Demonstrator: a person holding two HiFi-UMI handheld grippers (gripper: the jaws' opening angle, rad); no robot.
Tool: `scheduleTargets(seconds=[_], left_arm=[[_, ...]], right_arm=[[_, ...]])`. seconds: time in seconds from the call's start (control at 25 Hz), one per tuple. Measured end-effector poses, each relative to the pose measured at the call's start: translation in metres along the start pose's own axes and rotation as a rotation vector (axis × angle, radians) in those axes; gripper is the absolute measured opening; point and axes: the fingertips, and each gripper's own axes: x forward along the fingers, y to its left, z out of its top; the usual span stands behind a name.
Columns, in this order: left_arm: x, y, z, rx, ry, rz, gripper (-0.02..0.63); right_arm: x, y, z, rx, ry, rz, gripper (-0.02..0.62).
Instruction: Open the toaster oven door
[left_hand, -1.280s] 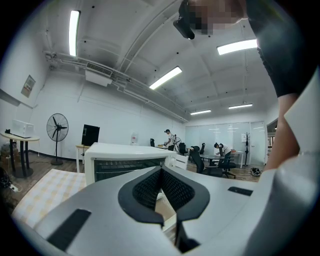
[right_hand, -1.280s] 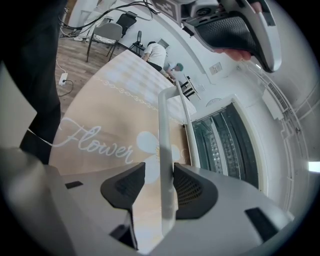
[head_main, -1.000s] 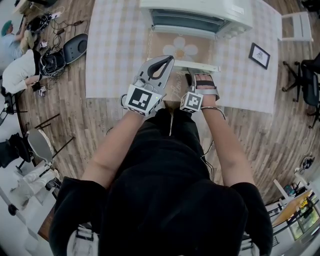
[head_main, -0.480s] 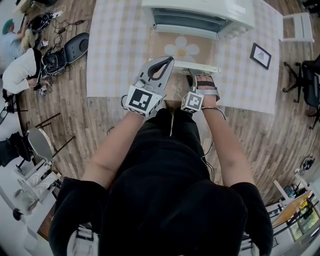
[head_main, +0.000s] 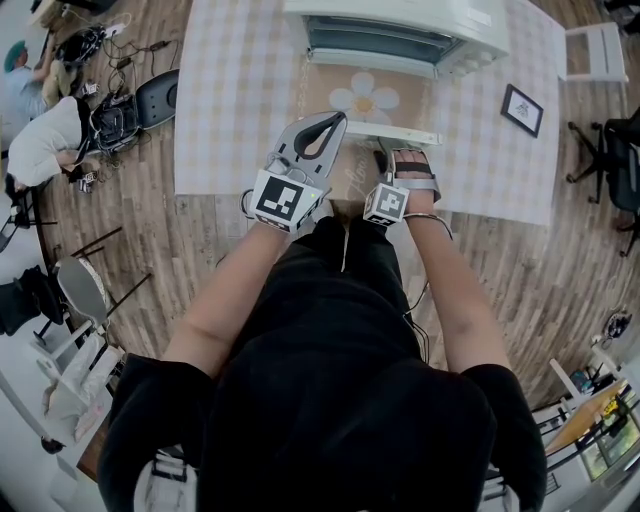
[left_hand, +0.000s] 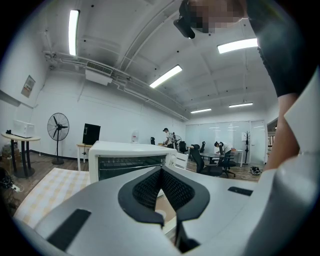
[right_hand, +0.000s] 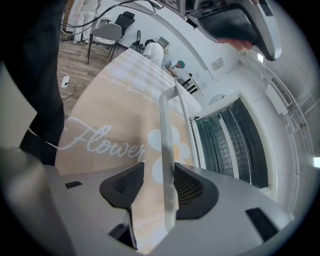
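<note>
**Toaster oven** (head_main: 400, 35): white, on the table (head_main: 230, 100), well ahead of both tongs. Mouth uncovered, rack bars on show.

**Door** (head_main: 400, 100): swung down to about level, reaching from the oven mouth back toward the tongs. Opening judged done, or all but done.

**Door handle** (right_hand: 169, 150): pale bar along the door's free edge, standing between the pads of the right tongs (right_hand: 159, 172).

**Right tongs:** spread, having just been opening. Handle close against one pad and clear of the other, so no pinch. Probable reason for the placement: bar used to draw the door down, now being let go with the door resting on its own hinges.

**Right hand** (head_main: 412, 175): reached forward over the near table edge, forearm straight. Tongs pitched steeply down onto the handle from the near side, bar running lengthwise through the gap.

**Left tongs** (head_main: 335, 118): tips pressed together, nothing between them. Held just to the left of the right tongs, near the door's free edge. Contact with the door not determinable.

**Left forearm:** stretched forward alongside the right, tongs near level and aimed at the oven front. Probably parked idle, clear of the handle.

**Flower-printed mat** (right_hand: 100, 140): flat on the table, beneath and just ahead of the right tongs, under the lowered door.
</note>
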Motion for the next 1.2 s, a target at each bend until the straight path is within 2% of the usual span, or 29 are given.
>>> scheduleTargets(seconds=[0.36, 0.8, 1.2], left_arm=[[0.006, 0.001, 0.005, 0.002, 0.0, -0.006, 0.015], [0.017, 0.004, 0.016, 0.008, -0.006, -0.002, 0.015], [0.02, 0.008, 0.042, 0.021, -0.019, 0.027, 0.015]], right_arm=[[-0.015, -0.01, 0.008, 0.025, -0.03, -0.009, 0.196], [-0.052, -0.077, 0.036, 0.074, -0.117, -0.087, 0.193], [-0.106, -0.174, 0.047, 0.382, -0.258, -0.169, 0.154]])
